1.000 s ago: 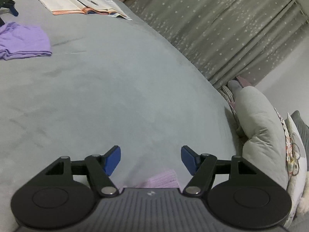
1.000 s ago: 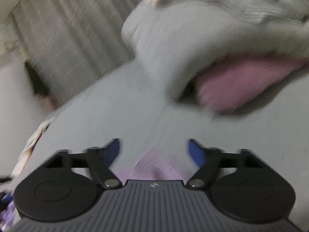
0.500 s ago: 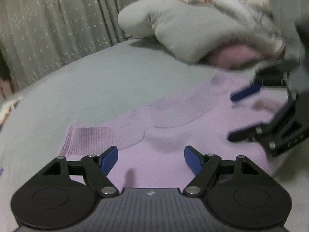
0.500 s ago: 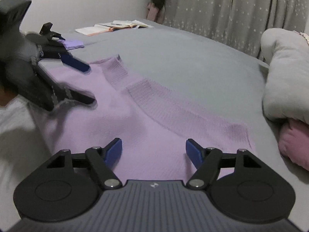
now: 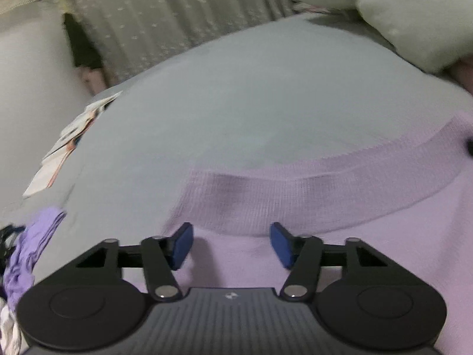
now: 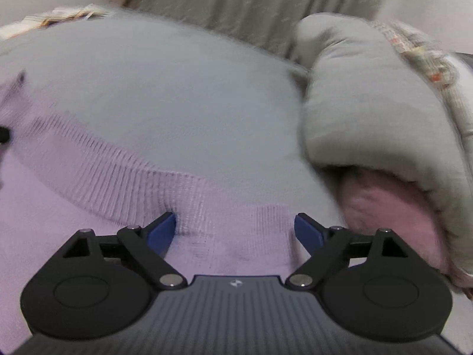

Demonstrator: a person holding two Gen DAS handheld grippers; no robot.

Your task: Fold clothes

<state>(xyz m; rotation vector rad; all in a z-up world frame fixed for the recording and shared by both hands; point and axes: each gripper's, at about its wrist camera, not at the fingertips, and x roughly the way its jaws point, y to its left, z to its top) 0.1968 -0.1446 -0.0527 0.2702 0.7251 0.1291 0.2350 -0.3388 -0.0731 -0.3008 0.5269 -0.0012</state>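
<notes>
A lilac knit sweater point(image 5: 340, 213) lies flat on the grey bed, its ribbed hem band facing away from me. It also shows in the right wrist view point(image 6: 118, 183). My left gripper point(image 5: 230, 244) is open, low over the left end of the ribbed band, with nothing between its blue pads. My right gripper point(image 6: 235, 230) is open wide over the right end of the band, also empty. Both views are motion-blurred.
A folded purple garment point(image 5: 32, 254) lies at the left edge. An open book point(image 5: 68, 145) lies farther back on the bed. A grey duvet point(image 6: 369, 103) over a pink pillow point(image 6: 393, 216) sits close on the right. Grey curtains point(image 5: 165, 14) hang behind.
Both grippers have swung to face the sweater's ribbed band and dropped closer to it, the left at its left end, the right at its right end. Both stayed open.
</notes>
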